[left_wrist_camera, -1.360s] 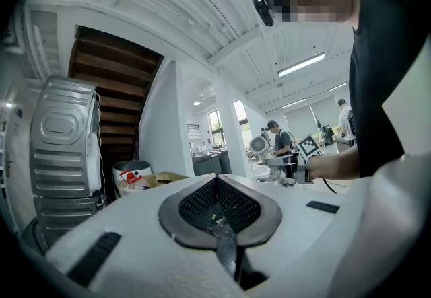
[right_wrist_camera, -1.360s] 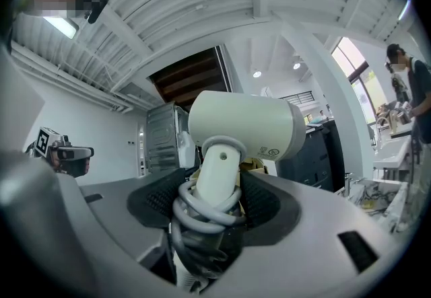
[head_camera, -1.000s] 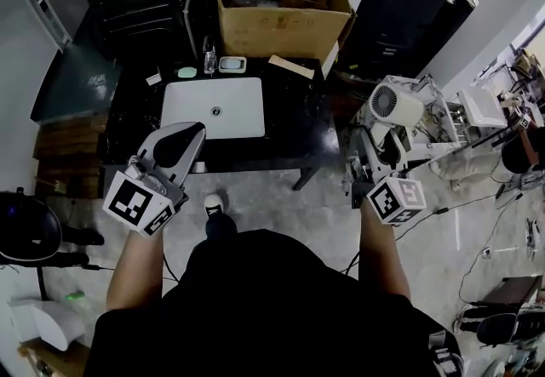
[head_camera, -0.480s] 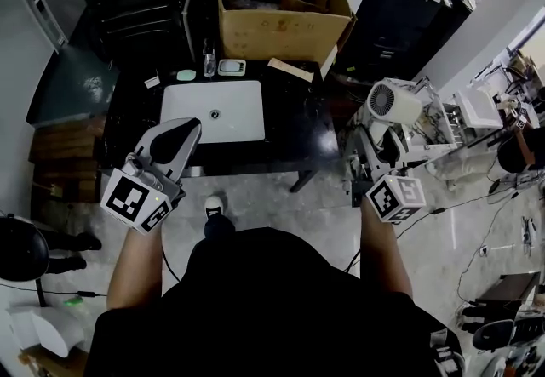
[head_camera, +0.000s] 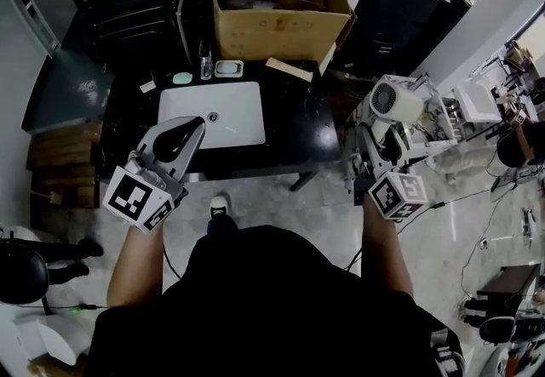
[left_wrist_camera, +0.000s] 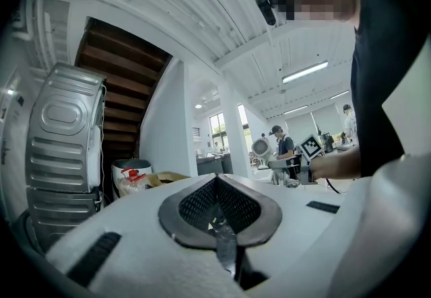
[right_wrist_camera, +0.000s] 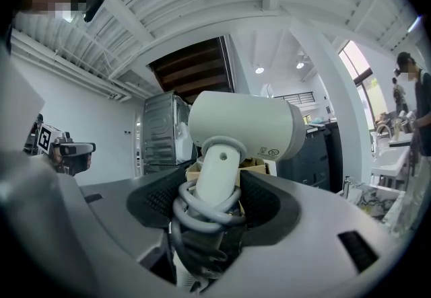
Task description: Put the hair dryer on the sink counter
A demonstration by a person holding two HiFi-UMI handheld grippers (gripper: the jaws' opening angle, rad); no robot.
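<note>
A white hair dryer (head_camera: 393,101) stands upright right of the counter, fan grille facing me in the head view. My right gripper (head_camera: 380,145) is shut on its handle, which has the grey cord wound round it. In the right gripper view the hair dryer (right_wrist_camera: 246,125) fills the middle above the right gripper (right_wrist_camera: 207,212). The black sink counter (head_camera: 294,116) with its white basin (head_camera: 213,111) lies ahead, left of the dryer. My left gripper (head_camera: 189,130) hovers over the counter's near edge at the basin's front. In its own view the left gripper (left_wrist_camera: 219,212) is shut with nothing in it.
A large cardboard box (head_camera: 285,1) with bags stands behind the counter. A soap dish (head_camera: 228,68), a small bottle (head_camera: 205,60) and a cardboard strip (head_camera: 289,67) sit along the counter's back. A black cabinet (head_camera: 409,1) and white equipment (head_camera: 481,103) crowd the right side.
Both grippers hold almost the same place. The hair dryer stays in the right gripper. The whole scene has slid slightly in the head view.
</note>
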